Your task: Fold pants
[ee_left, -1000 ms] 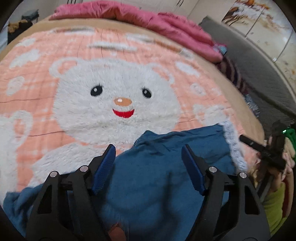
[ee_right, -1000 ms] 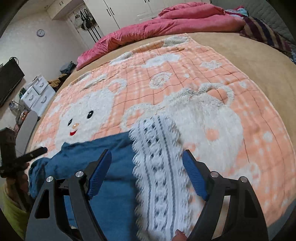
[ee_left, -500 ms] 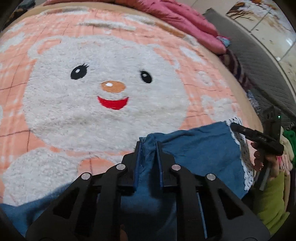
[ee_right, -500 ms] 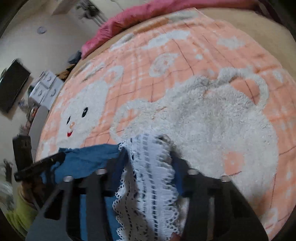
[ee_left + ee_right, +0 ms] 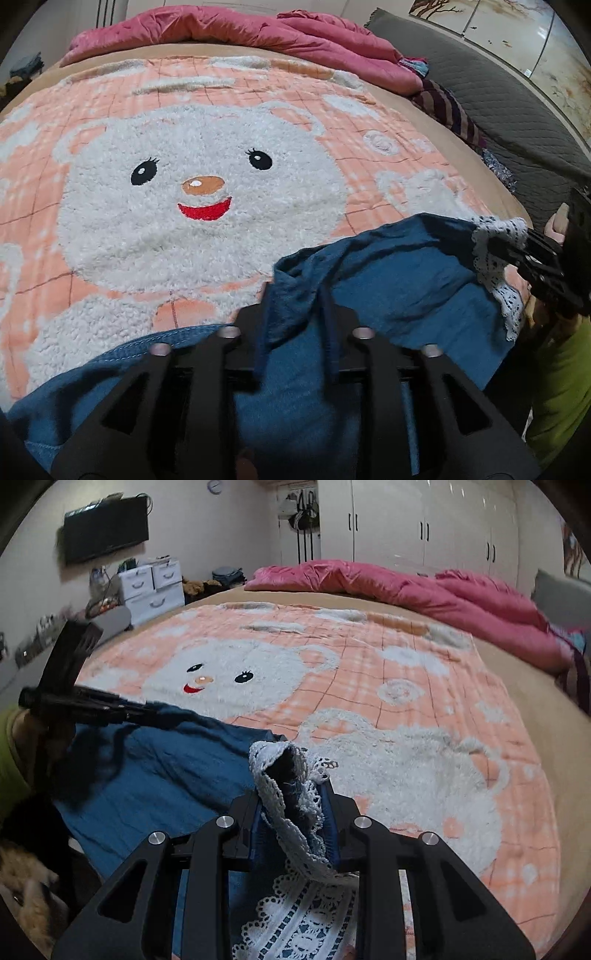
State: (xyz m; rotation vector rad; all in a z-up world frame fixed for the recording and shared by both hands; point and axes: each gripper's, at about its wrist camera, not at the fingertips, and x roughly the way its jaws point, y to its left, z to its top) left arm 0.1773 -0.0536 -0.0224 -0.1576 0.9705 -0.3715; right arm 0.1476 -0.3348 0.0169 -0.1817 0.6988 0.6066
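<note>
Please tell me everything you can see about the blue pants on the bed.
The pants are blue, of soft, wrinkled, denim-like cloth, with a wide band of white lace along one edge and pale stitching along a hem. They lie spread near the front edge of the peach bear blanket, partly lifted and bunched. The left gripper has a fold of blue cloth between its jaws, which are opening. The right gripper is shut on the gathered lace edge, raised off the blanket.
</note>
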